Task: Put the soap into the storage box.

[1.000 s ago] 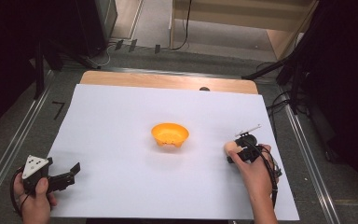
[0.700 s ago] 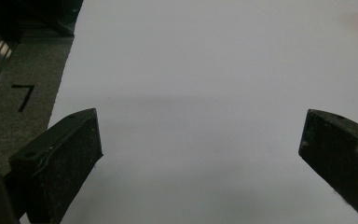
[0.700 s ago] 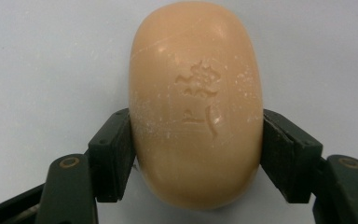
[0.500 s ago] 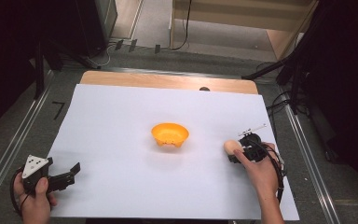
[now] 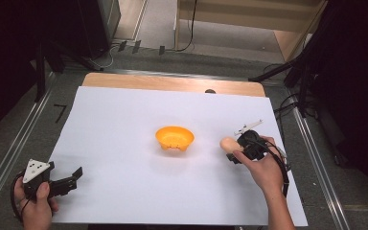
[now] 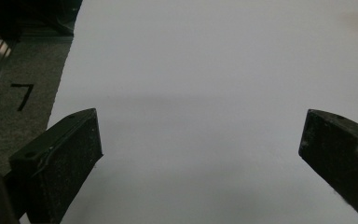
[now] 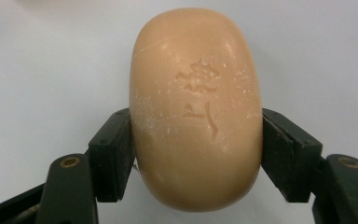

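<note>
Soap bar (image 7: 196,109) — raised, between tool (image 7: 196,154) jaws

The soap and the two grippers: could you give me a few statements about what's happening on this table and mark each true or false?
1. The right gripper is shut on the soap. True.
2. The soap lies inside the orange bowl. False: it is in the right gripper's jaws, to the right of the bowl.
3. The left gripper is open, with nothing between its jaws. True.
4. The left gripper holds the bowl. False: it sits near the white sheet's corner, apart from the bowl.
</note>
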A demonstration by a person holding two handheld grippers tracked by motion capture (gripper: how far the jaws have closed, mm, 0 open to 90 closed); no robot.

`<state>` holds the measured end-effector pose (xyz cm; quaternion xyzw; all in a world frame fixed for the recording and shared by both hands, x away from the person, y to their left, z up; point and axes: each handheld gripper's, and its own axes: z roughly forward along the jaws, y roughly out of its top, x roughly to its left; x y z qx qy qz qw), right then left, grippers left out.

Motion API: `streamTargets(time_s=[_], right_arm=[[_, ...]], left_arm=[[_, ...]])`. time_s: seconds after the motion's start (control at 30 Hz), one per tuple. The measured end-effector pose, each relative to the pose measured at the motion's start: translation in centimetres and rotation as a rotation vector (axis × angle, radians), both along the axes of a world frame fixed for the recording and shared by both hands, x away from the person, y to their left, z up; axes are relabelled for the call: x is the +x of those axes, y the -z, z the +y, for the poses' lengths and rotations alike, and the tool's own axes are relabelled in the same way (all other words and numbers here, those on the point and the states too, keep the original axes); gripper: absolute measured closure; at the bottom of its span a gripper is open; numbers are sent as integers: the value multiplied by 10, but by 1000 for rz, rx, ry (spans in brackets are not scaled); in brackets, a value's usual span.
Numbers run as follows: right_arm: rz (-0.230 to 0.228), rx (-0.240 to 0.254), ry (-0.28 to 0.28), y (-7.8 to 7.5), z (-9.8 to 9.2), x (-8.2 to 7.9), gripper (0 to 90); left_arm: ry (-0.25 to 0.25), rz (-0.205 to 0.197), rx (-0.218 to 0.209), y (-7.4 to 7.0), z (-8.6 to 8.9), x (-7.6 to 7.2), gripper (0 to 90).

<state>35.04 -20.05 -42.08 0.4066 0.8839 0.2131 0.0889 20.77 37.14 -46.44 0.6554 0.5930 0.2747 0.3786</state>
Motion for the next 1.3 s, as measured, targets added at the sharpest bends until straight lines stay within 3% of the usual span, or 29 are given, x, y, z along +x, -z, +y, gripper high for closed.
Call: streamTargets(time_s=[0.43, 1.03, 1.3], right_arm=[[-62, 61, -155, -27, 40, 17, 333], [-95, 69, -281, -46, 84, 31, 333], [-93, 43, -347, -47, 103, 35, 333]], left_arm=[[-3, -1, 1, 0, 0, 0, 0], [0, -1, -3, 0, 0, 0, 0], [1, -2, -2, 0, 0, 0, 0]])
